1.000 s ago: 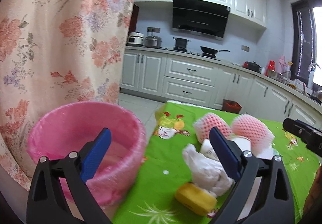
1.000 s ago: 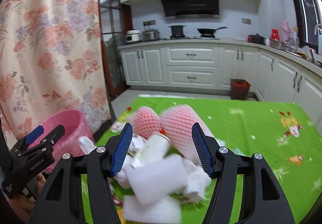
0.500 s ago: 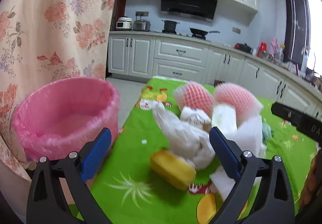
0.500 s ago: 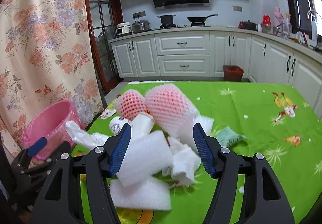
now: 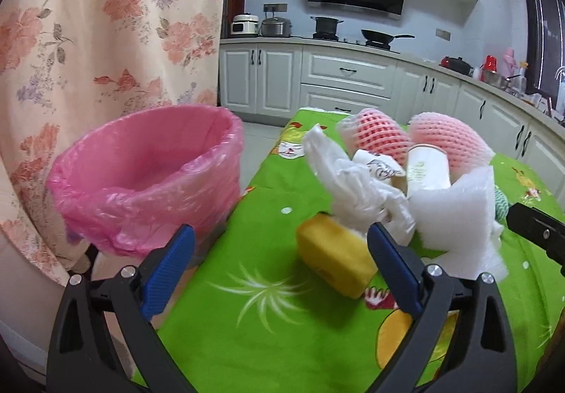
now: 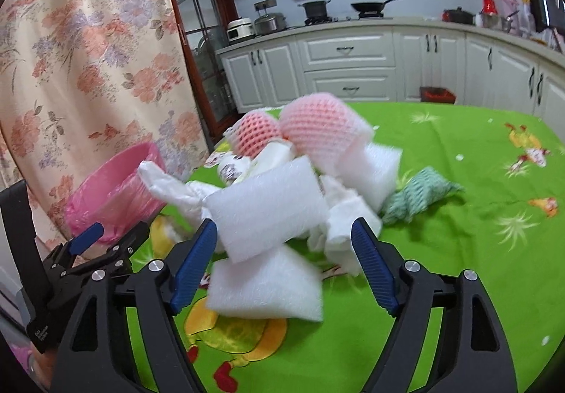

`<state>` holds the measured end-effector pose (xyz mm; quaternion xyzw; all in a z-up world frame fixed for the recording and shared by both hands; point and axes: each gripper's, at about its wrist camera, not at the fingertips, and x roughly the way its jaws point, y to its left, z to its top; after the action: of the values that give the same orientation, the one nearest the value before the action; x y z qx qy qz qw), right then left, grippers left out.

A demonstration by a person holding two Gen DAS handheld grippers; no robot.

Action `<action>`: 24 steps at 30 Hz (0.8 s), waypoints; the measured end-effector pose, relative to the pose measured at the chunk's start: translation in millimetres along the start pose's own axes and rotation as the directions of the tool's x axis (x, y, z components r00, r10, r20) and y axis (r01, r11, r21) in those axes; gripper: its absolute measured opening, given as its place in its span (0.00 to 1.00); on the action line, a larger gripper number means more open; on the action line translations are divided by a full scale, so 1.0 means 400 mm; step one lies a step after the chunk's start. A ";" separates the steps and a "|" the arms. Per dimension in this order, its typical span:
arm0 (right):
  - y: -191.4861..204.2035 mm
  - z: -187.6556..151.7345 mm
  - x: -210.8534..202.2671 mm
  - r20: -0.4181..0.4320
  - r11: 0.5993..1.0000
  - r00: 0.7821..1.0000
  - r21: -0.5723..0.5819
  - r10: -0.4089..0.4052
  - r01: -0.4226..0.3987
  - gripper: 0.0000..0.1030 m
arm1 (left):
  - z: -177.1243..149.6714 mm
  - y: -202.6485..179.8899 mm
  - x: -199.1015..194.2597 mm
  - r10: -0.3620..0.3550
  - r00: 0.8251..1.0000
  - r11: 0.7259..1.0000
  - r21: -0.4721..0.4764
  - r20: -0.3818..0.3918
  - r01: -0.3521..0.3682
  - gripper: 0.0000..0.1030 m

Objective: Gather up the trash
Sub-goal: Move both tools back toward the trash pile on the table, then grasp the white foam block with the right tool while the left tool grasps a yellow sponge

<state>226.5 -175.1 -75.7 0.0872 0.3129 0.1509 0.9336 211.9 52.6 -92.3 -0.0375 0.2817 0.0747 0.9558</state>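
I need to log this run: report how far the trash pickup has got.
Done: nothing visible; what shows of the pink bin holds no trash. In hand: nothing held; the left gripper is open near the yellow sponge, and the right gripper's jaws are opening around the white foam pieces. Left: the whole pile, including the pink foam nets and green net.

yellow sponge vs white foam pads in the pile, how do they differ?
The yellow sponge is a compact block; the white foam pads are broader and flatter. The sponge lies alone at the pile's near-left edge toward the pink bin; the pads are stacked, one leaning on another. Both rest on the green tablecloth, ungripped.
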 end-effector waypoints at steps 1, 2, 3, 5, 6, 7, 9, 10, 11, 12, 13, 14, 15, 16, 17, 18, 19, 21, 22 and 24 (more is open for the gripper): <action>0.002 -0.001 0.008 -0.009 1.000 1.000 0.010 0.018 -0.018 0.76 | -0.003 0.002 -0.005 0.010 1.000 1.000 0.009 0.002 -0.010 0.92; 0.003 -0.001 0.015 -0.014 0.999 0.999 0.023 0.036 -0.035 0.77 | -0.005 0.003 -0.008 0.015 1.000 1.000 0.016 0.003 -0.015 0.92; 0.005 -0.001 0.019 -0.015 0.998 0.999 0.031 0.047 -0.046 0.79 | -0.008 0.004 -0.012 0.020 1.000 1.000 0.023 0.006 -0.020 0.92; 0.012 0.002 0.033 -0.027 0.996 0.997 0.054 0.074 -0.072 0.80 | -0.015 0.006 -0.013 0.032 0.999 0.999 0.034 0.010 -0.032 0.92; 0.015 0.005 0.038 -0.028 0.995 0.997 0.059 0.078 -0.076 0.81 | -0.016 0.009 -0.012 0.034 0.999 0.999 0.037 0.007 -0.034 0.92; 0.021 0.006 0.046 -0.027 0.995 0.996 0.063 0.083 -0.081 0.81 | -0.019 0.011 -0.011 0.036 0.999 0.999 0.037 0.003 -0.036 0.92; 0.029 0.008 0.060 -0.033 0.993 0.995 0.069 0.095 -0.093 0.82 | -0.020 0.016 -0.009 0.041 0.999 0.999 0.034 -0.001 -0.041 0.92; 0.031 0.009 0.069 -0.037 0.993 0.995 0.078 0.095 -0.092 0.82 | -0.020 0.015 -0.009 0.043 0.999 0.998 0.034 -0.002 -0.043 0.92; 0.030 0.009 0.077 -0.042 0.991 0.995 0.095 0.095 -0.091 0.82 | -0.021 0.017 -0.010 0.048 0.999 0.998 0.034 -0.001 -0.048 0.92; 0.027 0.009 0.084 -0.045 0.990 0.995 0.109 0.093 -0.088 0.82 | -0.021 0.018 -0.011 0.053 0.999 0.998 0.033 0.000 -0.053 0.92; 0.024 0.009 0.087 -0.047 0.990 0.995 0.118 0.090 -0.084 0.82 | -0.021 0.022 -0.013 0.059 0.998 0.998 0.031 0.003 -0.059 0.92; 0.020 0.007 0.091 -0.048 0.989 0.995 0.125 0.085 -0.078 0.82 | -0.021 0.025 -0.016 0.065 0.998 0.997 0.029 0.004 -0.065 0.92; 0.017 0.005 0.095 -0.049 0.989 0.996 0.129 0.079 -0.072 0.82 | -0.022 0.027 -0.016 0.069 0.998 0.997 0.027 0.003 -0.069 0.92; 0.013 0.005 0.102 -0.054 0.988 0.996 0.137 0.076 -0.068 0.82 | -0.022 0.028 -0.016 0.071 0.997 0.997 0.027 0.002 -0.071 0.92; 0.009 0.006 0.106 -0.054 0.987 0.996 0.144 0.075 -0.067 0.82 | -0.024 0.026 -0.017 0.075 0.997 0.997 0.028 0.001 -0.075 0.92; 0.006 0.008 0.110 -0.051 0.987 0.996 0.149 0.074 -0.066 0.82 | -0.024 0.025 -0.017 0.078 0.997 0.996 0.032 0.000 -0.078 0.92; 0.004 0.013 0.115 -0.045 0.986 0.997 0.153 0.070 -0.062 0.82 | -0.024 0.022 -0.016 0.082 0.997 0.996 0.039 0.000 -0.082 0.92; 0.002 0.021 0.121 -0.039 0.987 0.997 0.149 0.067 -0.060 0.82 | -0.024 0.016 -0.013 0.085 0.996 0.995 0.049 0.001 -0.085 0.92; 0.005 0.026 0.126 -0.034 0.989 0.998 0.135 0.058 -0.053 0.82 | -0.023 0.013 -0.011 0.085 0.996 0.995 0.052 0.000 -0.085 0.92; 0.007 0.029 0.134 -0.038 0.992 0.998 0.117 0.047 -0.042 0.82 | -0.021 0.006 -0.007 0.085 0.996 0.995 0.057 0.000 -0.085 0.92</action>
<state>273.5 -155.3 -95.6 0.1451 0.3382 0.1548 0.9169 204.8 53.7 -98.0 0.0013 0.2864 0.1071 0.9521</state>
